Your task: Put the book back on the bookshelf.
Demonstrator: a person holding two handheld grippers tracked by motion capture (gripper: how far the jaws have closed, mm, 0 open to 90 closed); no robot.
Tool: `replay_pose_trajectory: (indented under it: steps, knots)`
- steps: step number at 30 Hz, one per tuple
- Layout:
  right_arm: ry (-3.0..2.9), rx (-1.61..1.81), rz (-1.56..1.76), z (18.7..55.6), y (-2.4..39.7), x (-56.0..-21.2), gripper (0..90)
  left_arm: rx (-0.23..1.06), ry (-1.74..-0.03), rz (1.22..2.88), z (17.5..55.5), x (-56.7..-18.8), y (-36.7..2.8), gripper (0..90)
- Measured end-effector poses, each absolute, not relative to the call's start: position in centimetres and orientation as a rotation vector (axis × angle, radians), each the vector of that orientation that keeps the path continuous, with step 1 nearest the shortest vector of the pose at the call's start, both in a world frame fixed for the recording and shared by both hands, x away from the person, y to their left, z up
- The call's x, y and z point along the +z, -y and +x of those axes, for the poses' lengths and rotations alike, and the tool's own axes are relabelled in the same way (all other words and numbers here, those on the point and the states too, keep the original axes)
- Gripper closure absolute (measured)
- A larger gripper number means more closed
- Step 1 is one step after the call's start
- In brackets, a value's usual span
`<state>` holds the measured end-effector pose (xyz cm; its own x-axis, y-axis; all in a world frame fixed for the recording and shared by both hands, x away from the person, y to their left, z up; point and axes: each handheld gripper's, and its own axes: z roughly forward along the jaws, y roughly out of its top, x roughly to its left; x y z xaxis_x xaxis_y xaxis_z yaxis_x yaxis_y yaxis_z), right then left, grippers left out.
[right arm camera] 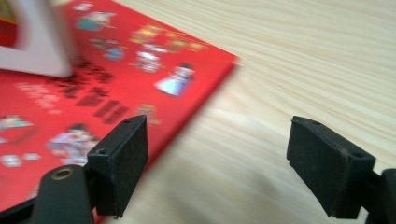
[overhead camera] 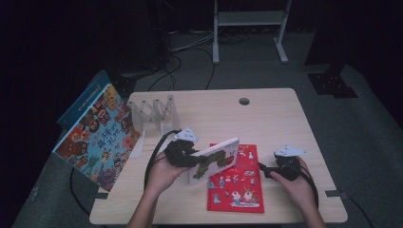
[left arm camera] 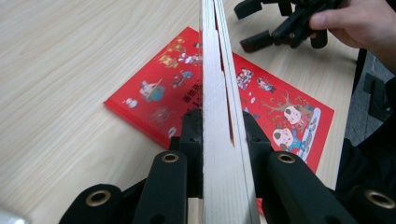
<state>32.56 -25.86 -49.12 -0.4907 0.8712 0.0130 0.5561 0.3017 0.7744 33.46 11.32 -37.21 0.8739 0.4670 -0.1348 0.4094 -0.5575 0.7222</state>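
Left gripper [overhead camera: 186,153] gripped a white picture book [overhead camera: 215,160] by one edge, jaws pinching it from both sides. In the left gripper view the book [left arm camera: 223,140] stood edge-on between the two black pads [left arm camera: 192,140], page block facing the camera, pads pressed flat against both covers. From the high view the white book was lifted and tilted, its lower part hanging over the left edge of a red book [overhead camera: 236,182]; whether the two touched could not be told.

Red book lay flat on the wooden table [overhead camera: 266,114], near the person's edge, cover up, with small cartoon figures printed on it. In the left gripper view it [left arm camera: 280,112] lay beneath and beyond the held book.

Right gripper [overhead camera: 267,171] sat low, just right of the red book, held in the right hand [overhead camera: 297,183]. In the right gripper view its jaws stood apart with only bare table [right arm camera: 289,70] between the pads [right arm camera: 128,163], nothing pinched; the red book's [right arm camera: 93,93] corner lay behind the left pad. A corner of the white book [right arm camera: 37,42] showed, blurred, at upper left of that view.

A clear plastic rack [overhead camera: 154,114] with upright dividers stood at the table's far left. Just left of it, a large colourful picture book [overhead camera: 97,137] leaned off the table edge, a blue book [overhead camera: 85,97] behind it.
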Motion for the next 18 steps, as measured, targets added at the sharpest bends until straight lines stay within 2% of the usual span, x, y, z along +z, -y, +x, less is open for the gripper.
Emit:
replay_pose_trajectory:
  steps: [7,18]
  knots:
    - [-2.116,0.969,1.353,33.7,28.1,-49.4,20.4,0.12,-0.7,2.181,33.0,-36.4,-14.4,75.3]
    - [-2.11,0.933,1.406,34.8,28.9,-50.2,19.9,0.175,-0.803,2.104,31.8,-35.0,-19.4,75.3]
